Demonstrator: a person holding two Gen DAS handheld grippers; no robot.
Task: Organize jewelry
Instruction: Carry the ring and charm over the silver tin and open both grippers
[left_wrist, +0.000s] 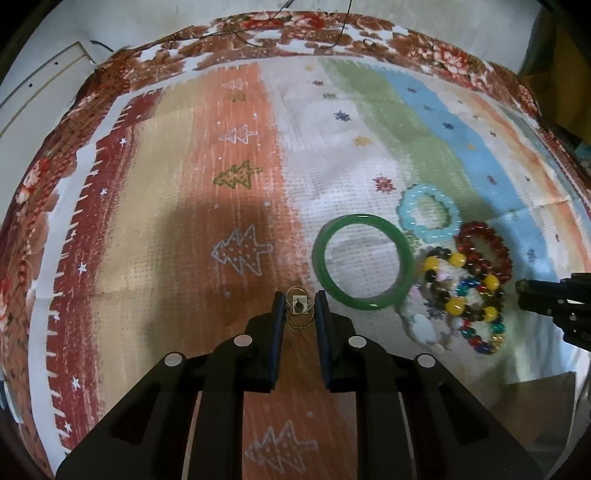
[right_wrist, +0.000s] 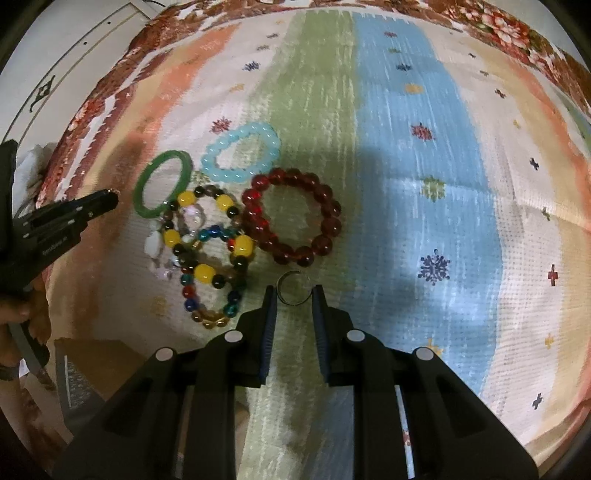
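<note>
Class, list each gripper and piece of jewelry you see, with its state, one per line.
left gripper: closed around small gold hoops on a tag
right gripper: jaws around a metal ring, grip unclear
green bangle: flat on cloth, free
light blue bracelet: flat, free
red bracelet: flat, free
yellow-and-dark bracelet: overlapping others in the pile

No text can be read; faint white lettering on the left hand-held gripper (right_wrist: 110, 197) is too blurred.
</note>
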